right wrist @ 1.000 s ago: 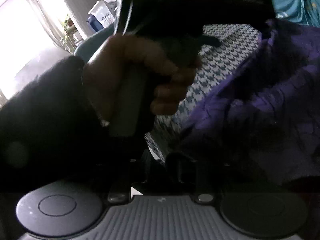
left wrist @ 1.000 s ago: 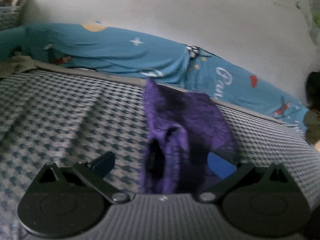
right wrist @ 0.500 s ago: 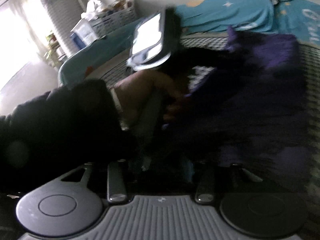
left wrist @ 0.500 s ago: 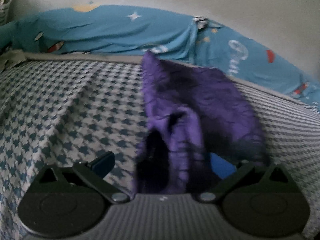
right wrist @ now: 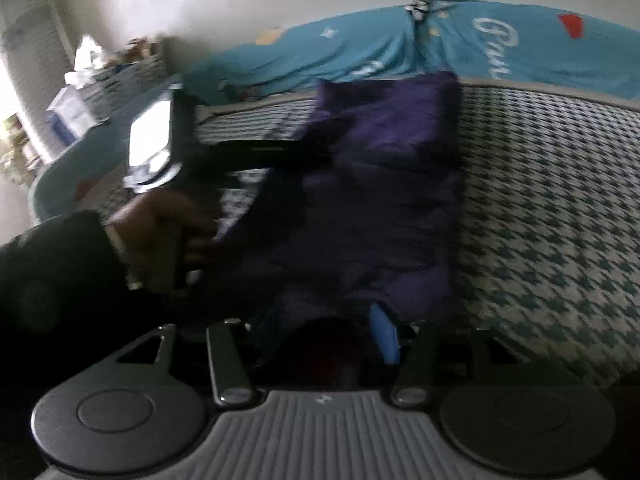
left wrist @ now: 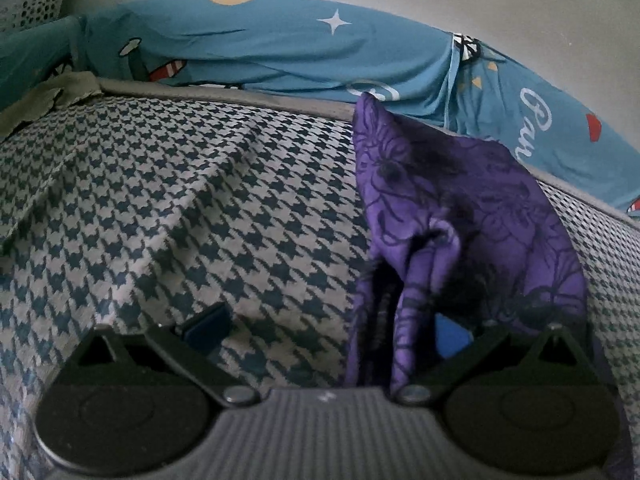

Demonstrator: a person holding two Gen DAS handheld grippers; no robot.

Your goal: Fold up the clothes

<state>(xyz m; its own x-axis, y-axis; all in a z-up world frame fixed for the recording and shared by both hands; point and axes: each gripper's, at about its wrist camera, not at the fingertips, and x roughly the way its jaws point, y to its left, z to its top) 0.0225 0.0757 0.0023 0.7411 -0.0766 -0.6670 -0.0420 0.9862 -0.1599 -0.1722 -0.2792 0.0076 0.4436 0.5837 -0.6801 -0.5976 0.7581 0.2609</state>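
Purple garment [left wrist: 460,216] lies bunched on the houndstooth bed cover [left wrist: 180,208], its far end up by the blue sheet [left wrist: 280,40] along the wall. Versus a second ago: in the right view it no longer fills the frame, it now sits as a folded strip down the middle, and the left hand [right wrist: 160,236] with its gripper has dropped from centre to the left edge. In the left view the cover looks closer.

Left gripper [left wrist: 332,328]: fingers wide apart, not pressing; cloth drapes over the right finger, left finger [left wrist: 206,326] bare over the cover. Right gripper [right wrist: 320,336]: fingers opening, near end of the cloth between them, blue pad [right wrist: 386,334] showing; frame blurred.
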